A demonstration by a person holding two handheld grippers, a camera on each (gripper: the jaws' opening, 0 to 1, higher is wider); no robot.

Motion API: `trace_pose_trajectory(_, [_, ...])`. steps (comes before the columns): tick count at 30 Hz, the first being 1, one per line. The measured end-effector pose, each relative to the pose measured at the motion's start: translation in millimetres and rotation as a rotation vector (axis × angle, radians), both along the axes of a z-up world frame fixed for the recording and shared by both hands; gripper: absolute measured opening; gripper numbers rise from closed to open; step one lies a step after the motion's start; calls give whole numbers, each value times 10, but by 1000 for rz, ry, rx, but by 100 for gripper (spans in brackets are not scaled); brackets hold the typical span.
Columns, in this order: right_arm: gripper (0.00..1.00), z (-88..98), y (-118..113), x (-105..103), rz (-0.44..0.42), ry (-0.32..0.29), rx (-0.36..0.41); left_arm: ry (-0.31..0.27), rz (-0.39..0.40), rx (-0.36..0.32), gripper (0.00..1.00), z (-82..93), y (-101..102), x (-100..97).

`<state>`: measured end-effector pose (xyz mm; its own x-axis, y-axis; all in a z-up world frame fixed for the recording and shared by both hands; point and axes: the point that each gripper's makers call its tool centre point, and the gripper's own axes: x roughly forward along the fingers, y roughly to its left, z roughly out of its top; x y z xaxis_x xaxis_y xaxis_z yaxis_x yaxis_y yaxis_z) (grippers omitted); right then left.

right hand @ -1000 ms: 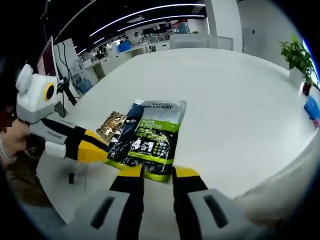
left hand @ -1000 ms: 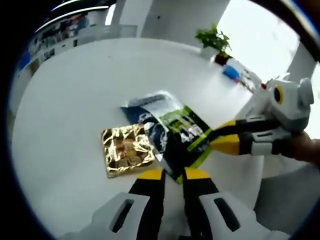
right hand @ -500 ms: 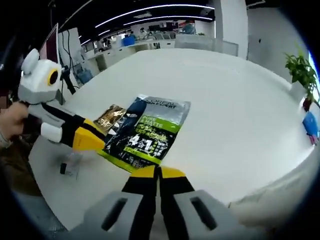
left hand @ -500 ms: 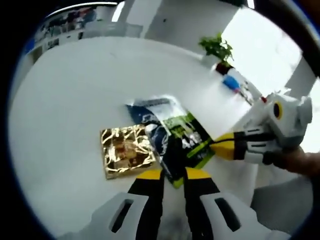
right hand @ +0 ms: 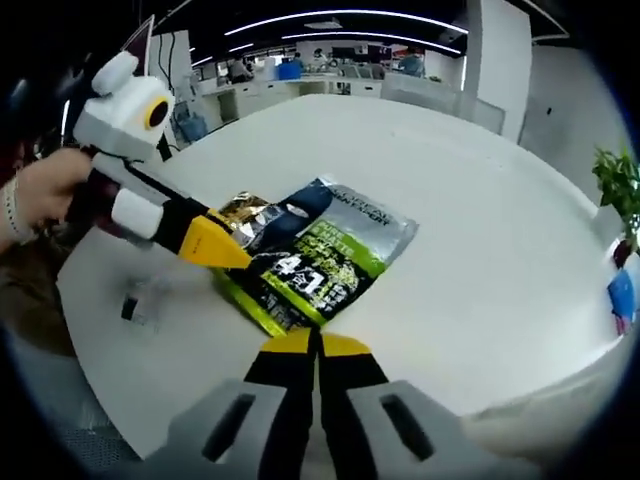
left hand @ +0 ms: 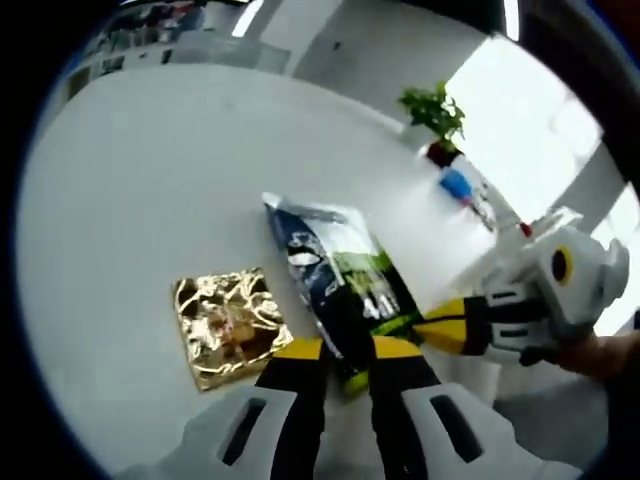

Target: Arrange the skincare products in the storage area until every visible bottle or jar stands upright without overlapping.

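In the left gripper view, the left gripper (left hand: 346, 352) covers the near end of the green-and-black pouch (left hand: 345, 285). In the right gripper view, that pouch (right hand: 320, 265) hides part of the gold sachet (right hand: 243, 210); a small clear item (right hand: 140, 300) near the tabletop's edge is too blurred to identify

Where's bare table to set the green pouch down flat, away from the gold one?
Bare white table stretches beyond the green pouch toward the potted plant. It is crowded at the near edge: gold pouch, a small clear item and the left tool sit close together.
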<state>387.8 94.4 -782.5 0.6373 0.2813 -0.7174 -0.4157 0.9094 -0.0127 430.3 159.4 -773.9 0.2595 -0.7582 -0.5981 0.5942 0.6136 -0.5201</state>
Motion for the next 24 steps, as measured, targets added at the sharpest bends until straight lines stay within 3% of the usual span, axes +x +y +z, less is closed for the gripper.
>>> trace_pose_trajectory(6, [1,-6,7,-4,35,-2,-33,-26,-39,-10,3,95,-62,86])
trace_pose_trajectory(9, [1,-7,12,-1,39,-6,-42,-49,-56,13,3,107,-63,63])
trace_pose_trajectory(19, [2,-8,17,-4,44,2,-52,-69,-50,-21,0,289,-105,-47])
trace_pose_trajectory(23, [4,-1,44,-40,1,36,5,-84,-34,-31,0,364,-105,-74])
trace_pose_trajectory(24, [6,15,22,-43,-16,33,10,-110,-26,-35,0,405,-90,-53])
